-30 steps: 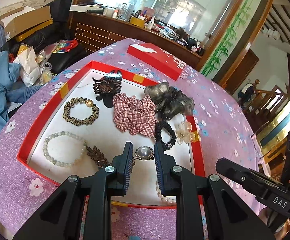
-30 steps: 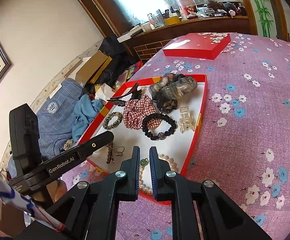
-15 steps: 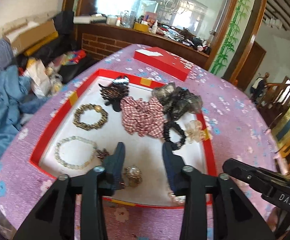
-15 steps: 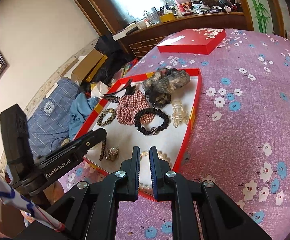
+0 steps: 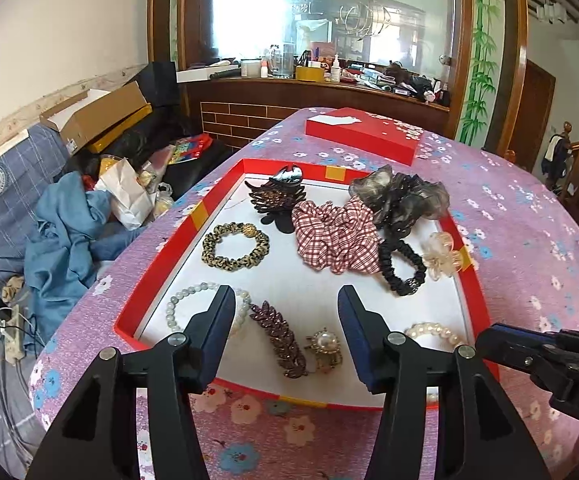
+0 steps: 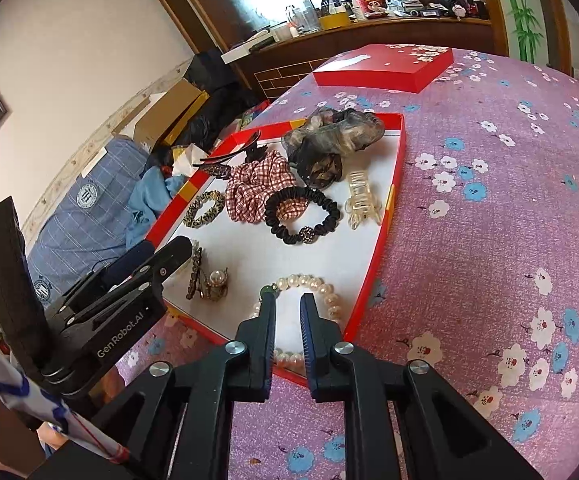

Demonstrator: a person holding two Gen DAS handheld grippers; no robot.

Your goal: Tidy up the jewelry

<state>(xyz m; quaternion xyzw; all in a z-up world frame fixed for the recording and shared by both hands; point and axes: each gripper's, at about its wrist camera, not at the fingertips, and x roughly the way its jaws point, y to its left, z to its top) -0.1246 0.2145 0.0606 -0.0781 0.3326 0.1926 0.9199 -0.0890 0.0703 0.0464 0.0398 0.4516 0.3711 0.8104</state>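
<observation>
A red-rimmed white tray (image 5: 161,268) holds the jewelry. My left gripper (image 5: 285,312) is open and empty above the tray's near edge. Below it lie a pearl brooch (image 5: 323,346) and a brown leaf clip (image 5: 279,338), with a pale bead bracelet (image 5: 177,300) to the left. My right gripper (image 6: 288,308) hangs over a pearl bracelet (image 6: 321,286) at the tray's near right corner, jaws slightly parted and holding nothing. Farther back lie a leopard scrunchie (image 5: 235,246), a plaid scrunchie (image 5: 335,236), a black hair tie (image 5: 403,264) and a dark claw clip (image 5: 277,196).
A red box lid (image 5: 363,136) lies on the purple floral tablecloth (image 6: 489,220) behind the tray. A grey gauze scrunchie (image 5: 401,196) and a clear claw clip (image 5: 443,256) lie at the tray's right side. Clothes and boxes are piled left of the table (image 5: 69,220).
My left gripper has opened wide, let go of the pearl brooch onto the tray and drawn back. My right gripper has parted slightly.
</observation>
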